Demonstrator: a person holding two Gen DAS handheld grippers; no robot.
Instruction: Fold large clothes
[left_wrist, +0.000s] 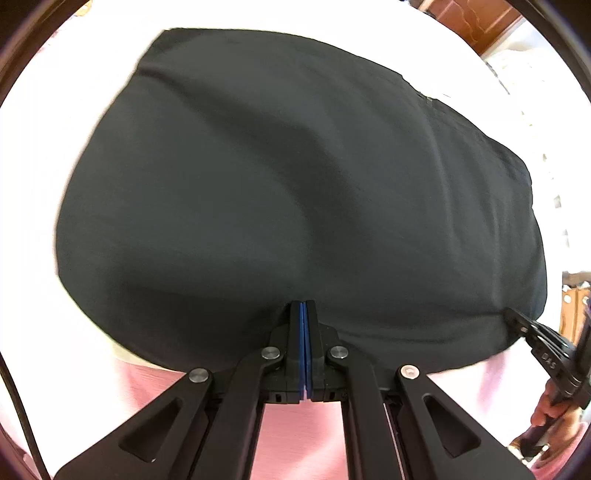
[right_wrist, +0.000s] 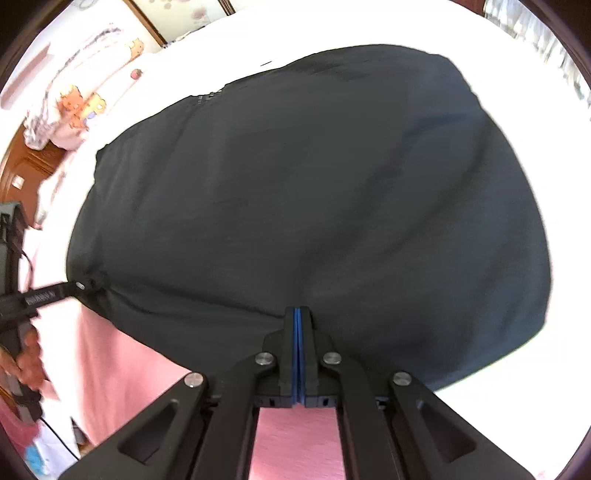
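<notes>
At the far left of the right wrist view, a hand grips the handle of the left gripper, whose tip meets the near left edge of the dark garment. In its own camera the left gripper has its blue-padded fingers pressed flat together on the near hem of the dark garment, the fabric gathering into soft folds at the pinch.

The garment, black or very dark, spreads wide over a pale pink bed sheet, its far part lying on washed-out white bedding. A short zip or ribbed trim seems to sit on its far edge, though blur makes that uncertain.

Further right, the right gripper likewise has its jaws closed tight on the near hem. In the left wrist view the same gripper bites the garment's right corner, held by a hand.
</notes>
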